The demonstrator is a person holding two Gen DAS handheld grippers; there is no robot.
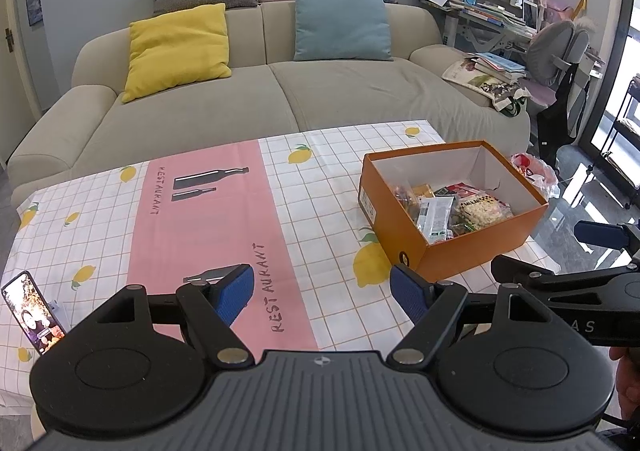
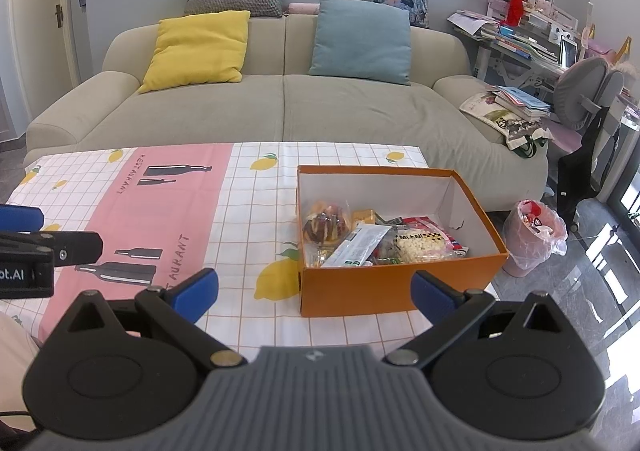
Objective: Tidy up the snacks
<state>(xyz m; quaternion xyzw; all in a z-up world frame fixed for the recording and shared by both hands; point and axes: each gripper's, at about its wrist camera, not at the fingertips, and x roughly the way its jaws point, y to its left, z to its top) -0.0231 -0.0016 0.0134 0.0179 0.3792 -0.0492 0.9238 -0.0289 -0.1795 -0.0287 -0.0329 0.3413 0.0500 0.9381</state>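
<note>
On the tablecloth, near its right edge: orange box, lid off, snacks heaped loosely inside — a clear bag of something round and glazed at the left, a long grey packet slanting across the middle, a bag of pale puffed pieces to the right. Nothing snack-like visible elsewhere on the cloth. Left gripper spread wide, empty, hovering over the pink stripe just beside the box's near corner. Right gripper likewise spread wide, nothing between the pads, aimed at the box's front wall. Phone propped at the cloth's far left corner.

Probably a rest point: either start or finish, impossible to say which.

Risks, as judged:
- Light cardboard close to the table edge; a push on the front wall could slide it toward the pink bin on the floor.
- Crinkly overlapping packets: pinching one may drag a neighbour out, or slip off glossy film.
- Loose cloth could bunch under a dragged box.
- Two grippers close together; converging on the box invites a knock.
</note>
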